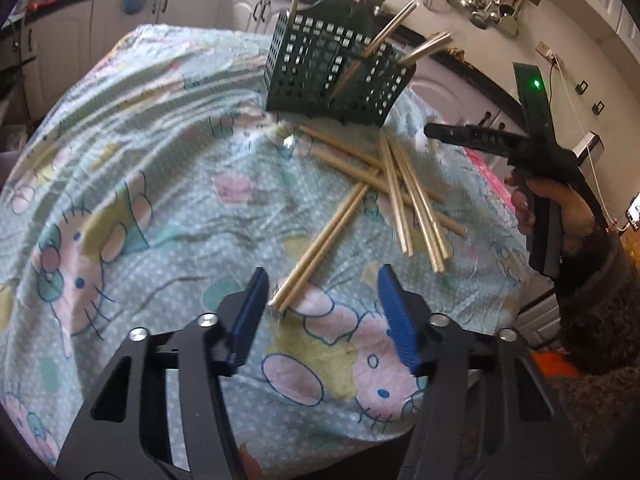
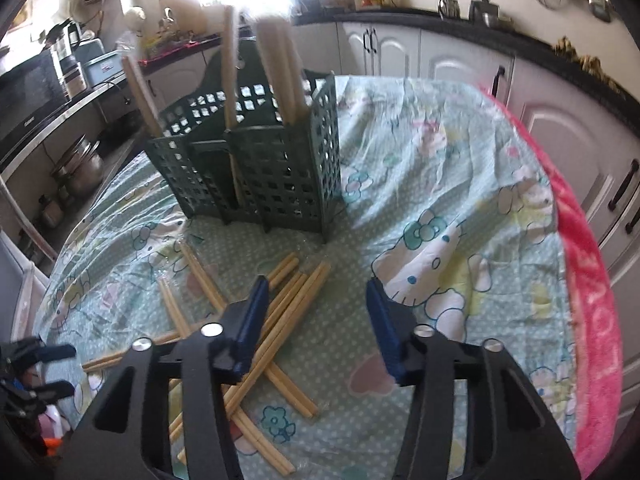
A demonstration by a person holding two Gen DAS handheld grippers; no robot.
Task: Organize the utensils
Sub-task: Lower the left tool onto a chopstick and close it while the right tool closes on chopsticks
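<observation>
A dark green lattice basket (image 1: 336, 68) (image 2: 256, 168) stands on the cartoon-print cloth (image 1: 132, 168) and holds several upright chopsticks (image 2: 228, 76). More wooden chopsticks (image 1: 400, 184) (image 2: 288, 296) lie crossed in a loose pile in front of it. My left gripper (image 1: 324, 308) is open, and the near end of a chopstick pair (image 1: 316, 248) lies between its blue pads without touching them. My right gripper (image 2: 316, 316) is open over the pile's right side, its left finger (image 2: 252, 320) above the sticks. A hand (image 1: 560, 208) holds the right gripper in the left wrist view.
A pink towel (image 2: 588, 320) hangs along the table's right edge. White kitchen cabinets (image 2: 460, 60) surround the table, and ladles (image 1: 484, 0) hang on the wall. Metal pots (image 2: 80, 164) sit to the left. The left gripper's fingers (image 2: 60, 352) show at the lower left.
</observation>
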